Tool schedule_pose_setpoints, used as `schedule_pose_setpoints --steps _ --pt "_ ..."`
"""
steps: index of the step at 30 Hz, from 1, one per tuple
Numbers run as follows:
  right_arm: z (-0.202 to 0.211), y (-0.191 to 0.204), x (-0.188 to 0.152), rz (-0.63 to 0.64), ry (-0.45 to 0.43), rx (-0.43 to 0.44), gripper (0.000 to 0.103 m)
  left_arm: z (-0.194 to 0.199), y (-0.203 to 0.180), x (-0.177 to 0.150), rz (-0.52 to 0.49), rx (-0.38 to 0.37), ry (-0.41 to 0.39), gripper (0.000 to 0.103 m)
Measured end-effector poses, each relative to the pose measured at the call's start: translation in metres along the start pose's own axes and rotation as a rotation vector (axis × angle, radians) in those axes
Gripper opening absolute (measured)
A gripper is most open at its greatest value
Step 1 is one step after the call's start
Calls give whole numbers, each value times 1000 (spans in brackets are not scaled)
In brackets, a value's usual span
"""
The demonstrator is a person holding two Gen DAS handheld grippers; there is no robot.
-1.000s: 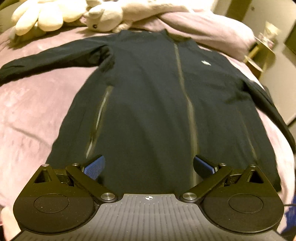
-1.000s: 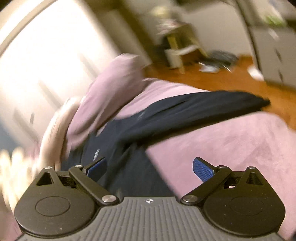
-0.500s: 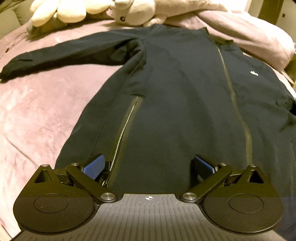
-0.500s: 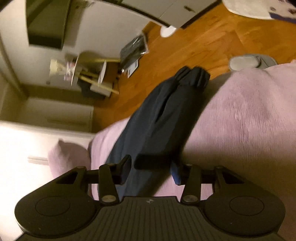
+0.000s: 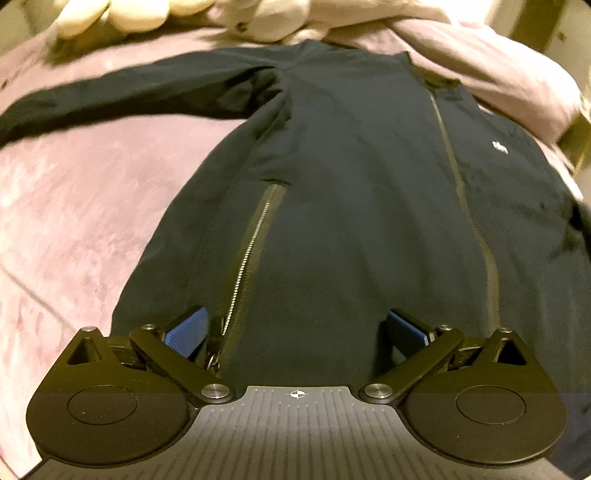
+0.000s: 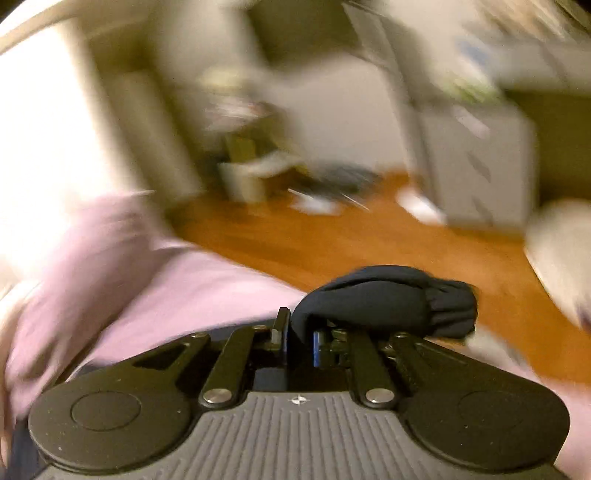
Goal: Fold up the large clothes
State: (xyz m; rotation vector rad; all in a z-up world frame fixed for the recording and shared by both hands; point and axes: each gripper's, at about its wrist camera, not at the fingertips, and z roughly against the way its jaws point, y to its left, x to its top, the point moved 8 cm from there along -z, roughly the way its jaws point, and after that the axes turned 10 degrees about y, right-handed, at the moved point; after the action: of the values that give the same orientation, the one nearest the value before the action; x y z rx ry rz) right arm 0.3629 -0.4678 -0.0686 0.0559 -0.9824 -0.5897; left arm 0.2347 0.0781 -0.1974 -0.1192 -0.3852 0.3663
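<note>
Pink plush bedding (image 5: 74, 206) fills the left wrist view, with a dark zip-up jacket (image 5: 351, 192) spread flat across it, front up, collar toward the far end where cream soft toys (image 5: 266, 18) lie. One sleeve (image 5: 129, 96) stretches out to the left, and a side pocket zipper (image 5: 247, 266) runs down toward the hem. The left gripper (image 5: 295, 328) hovers low over the hem with its jaws spread wide and nothing between its blue pads (image 5: 186, 332). Through the right wrist camera, much blurred, a wooden floor (image 6: 332, 236) and pale furniture lie beyond the bed's edge. The right gripper (image 6: 299, 341) is closing its jaws on a bunched fold of the jacket's other sleeve (image 6: 388, 299), cuff (image 6: 450, 310) flopping to the right.
</note>
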Motion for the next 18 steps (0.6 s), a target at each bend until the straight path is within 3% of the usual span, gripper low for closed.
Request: schedule_pose_setpoints --steps 3,5,7,8,9,11,13,18 --pt "38 115 -23 372 -43 192 13 14 1 10 75 -88 -16 103" --pt "57 176 -64 588 -18 332 19 26 -5 19 77 -158 -52 103" --pt "64 217 -115 717 84 432 42 36 -17 29 42 -196 -85 103" --pt "64 227 -138 757 141 461 59 39 -23 34 29 -212 -94 103" --pt "63 233 -161 790 199 478 60 42 -30 39 16 -241 -103 103" --pt "63 232 -191 783 273 488 59 43 -43 47 2 -298 -113 103" --pt "59 218 -200 695 338 490 59 38 -57 55 -9 -357 -104 103" --pt "40 161 -188 426 421 431 57 1 -97 74 -9 -485 -13 103"
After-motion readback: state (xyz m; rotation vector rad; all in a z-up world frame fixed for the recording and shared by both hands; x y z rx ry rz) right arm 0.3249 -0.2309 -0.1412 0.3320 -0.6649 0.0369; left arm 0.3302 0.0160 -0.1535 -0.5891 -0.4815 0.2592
